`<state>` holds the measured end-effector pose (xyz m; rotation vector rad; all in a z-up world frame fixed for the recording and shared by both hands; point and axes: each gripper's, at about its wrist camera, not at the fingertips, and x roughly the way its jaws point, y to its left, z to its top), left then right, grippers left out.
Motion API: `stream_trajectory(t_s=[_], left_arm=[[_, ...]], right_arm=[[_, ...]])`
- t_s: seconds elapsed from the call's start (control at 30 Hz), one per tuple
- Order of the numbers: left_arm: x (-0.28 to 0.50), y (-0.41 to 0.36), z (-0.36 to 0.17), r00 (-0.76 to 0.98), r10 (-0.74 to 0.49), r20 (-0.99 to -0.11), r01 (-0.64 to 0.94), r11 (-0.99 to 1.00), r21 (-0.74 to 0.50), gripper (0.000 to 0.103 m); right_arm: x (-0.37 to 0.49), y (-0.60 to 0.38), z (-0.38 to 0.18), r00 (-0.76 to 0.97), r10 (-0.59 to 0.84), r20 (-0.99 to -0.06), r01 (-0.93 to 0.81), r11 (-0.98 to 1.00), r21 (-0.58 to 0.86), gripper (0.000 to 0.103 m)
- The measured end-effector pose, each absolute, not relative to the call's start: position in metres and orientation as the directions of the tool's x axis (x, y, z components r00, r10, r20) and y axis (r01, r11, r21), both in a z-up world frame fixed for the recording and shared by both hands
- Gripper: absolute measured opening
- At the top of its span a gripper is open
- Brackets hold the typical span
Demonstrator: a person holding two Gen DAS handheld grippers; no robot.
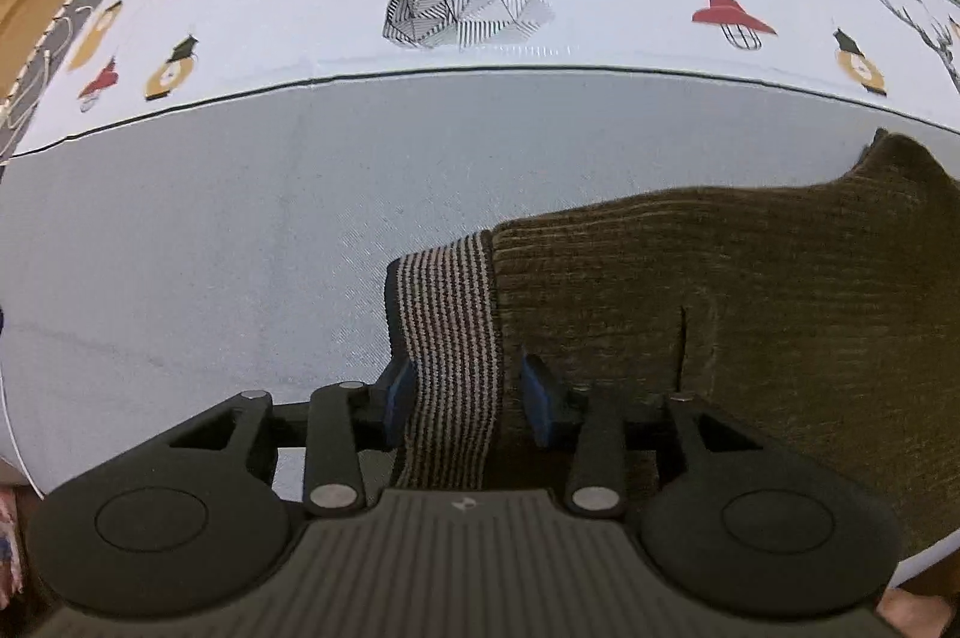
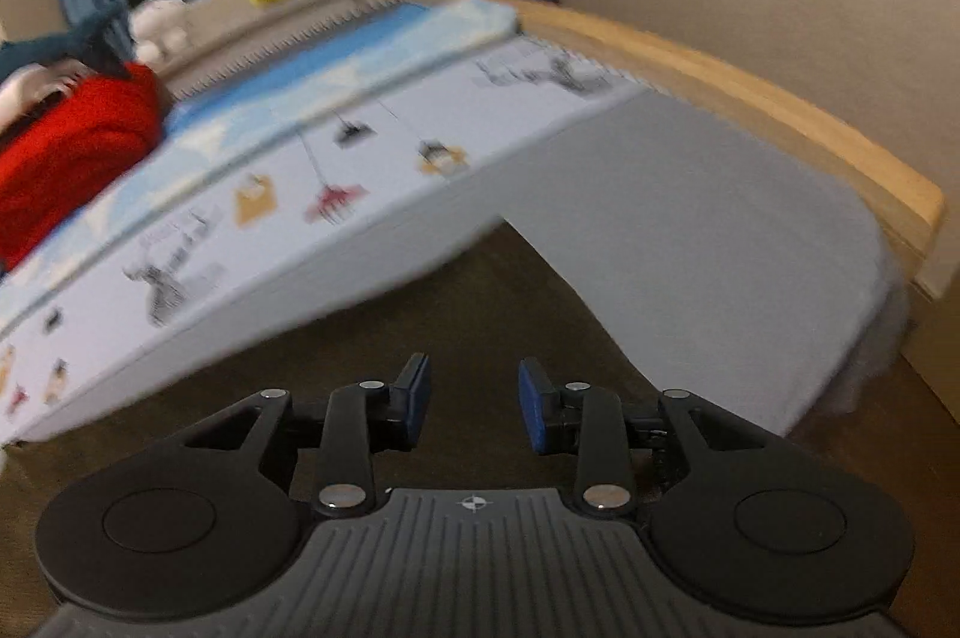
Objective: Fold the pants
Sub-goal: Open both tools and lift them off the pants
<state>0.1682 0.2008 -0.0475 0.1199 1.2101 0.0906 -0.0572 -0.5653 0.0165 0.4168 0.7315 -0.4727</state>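
Bed is ur work area, and the pants lie flat on its grey sheet so they crease clean. Striped waistband sits between the left tool pads, jaws partway apart, prob not clamped yet. Right tool is empty, half open, hovering over brown fabric.

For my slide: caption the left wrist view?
Left claw straddles the olive pants' striped waistband on a grey bedsheet.
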Motion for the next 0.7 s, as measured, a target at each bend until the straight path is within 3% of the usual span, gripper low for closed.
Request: stream_trajectory(t_s=[0.13, 0.33, 0.43, 0.57, 0.7], left_arm=[[0.162, 0.184, -0.021, 0.435, 0.141, -0.889, -0.046, 0.990, 0.135, 0.044], [0.152, 0.112, 0.038, 0.532, 0.033, -0.846, 0.003, 0.999, 0.040, 0.045], [0.139, 0.063, 0.061, 0.589, -0.083, -0.804, 0.061, 0.996, -0.059, 0.048], [0.111, 0.005, 0.053, 0.623, -0.187, -0.760, 0.166, 0.980, -0.106, 0.052], [0.098, -0.043, 0.011, 0.510, -0.137, -0.849, 0.251, 0.968, -0.005, 0.050]], right_arm=[[-0.063, -0.575, 0.016, 0.668, -0.251, -0.701, 0.560, 0.790, 0.251, 0.034], [-0.066, -0.575, 0.018, 0.680, -0.249, -0.690, 0.546, 0.799, 0.251, 0.034], [-0.069, -0.576, 0.018, 0.674, -0.260, -0.691, 0.554, 0.797, 0.240, 0.034], [-0.082, -0.581, 0.018, 0.672, -0.268, -0.691, 0.594, 0.751, 0.286, 0.034], [-0.095, -0.592, 0.007, 0.654, -0.265, -0.709, 0.659, 0.659, 0.361, 0.035]])
